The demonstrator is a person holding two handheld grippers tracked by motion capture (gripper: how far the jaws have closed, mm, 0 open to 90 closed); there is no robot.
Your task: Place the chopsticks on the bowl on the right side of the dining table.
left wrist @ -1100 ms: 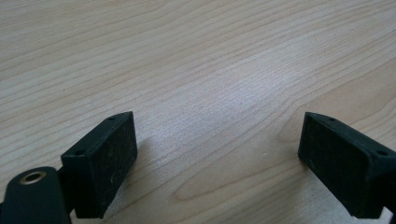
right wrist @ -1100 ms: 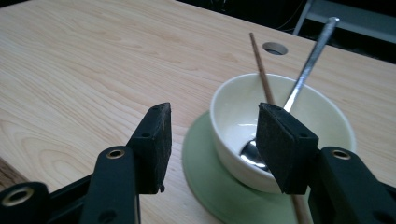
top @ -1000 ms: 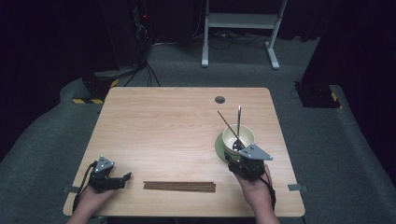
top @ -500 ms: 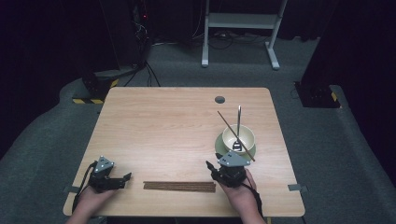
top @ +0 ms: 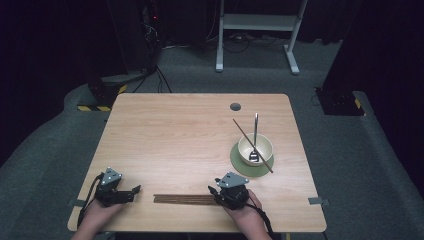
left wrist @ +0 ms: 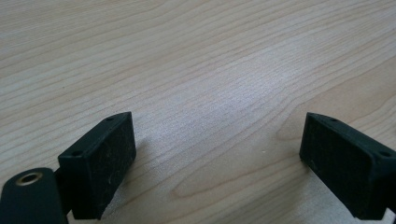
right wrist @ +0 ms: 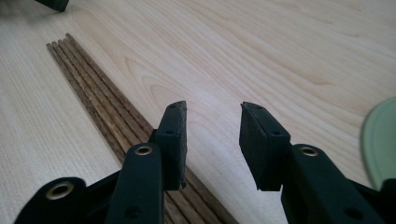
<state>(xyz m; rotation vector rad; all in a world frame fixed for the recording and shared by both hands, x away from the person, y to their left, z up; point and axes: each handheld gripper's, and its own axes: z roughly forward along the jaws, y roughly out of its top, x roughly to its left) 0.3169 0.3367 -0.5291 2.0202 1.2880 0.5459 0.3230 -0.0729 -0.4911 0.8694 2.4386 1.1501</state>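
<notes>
At the lower middle of the frame, the chopsticks (top: 183, 199) are approached by the right claw (right wrist: 212, 123), closing but empty, and must next be straddled.

right tool (top: 216, 192) | at chopsticks' (top: 184, 199) end | table (top: 190, 130)

Left gripper (top: 134, 190) lay low at the near left, jaws spread wide, pointing right, hand (top: 95, 217) behind it. Right gripper (top: 214, 192) sat low at near centre, pointing left, its jaws just closing, a gap left between the pads (right wrist: 177, 135), nothing gripped.
</notes>
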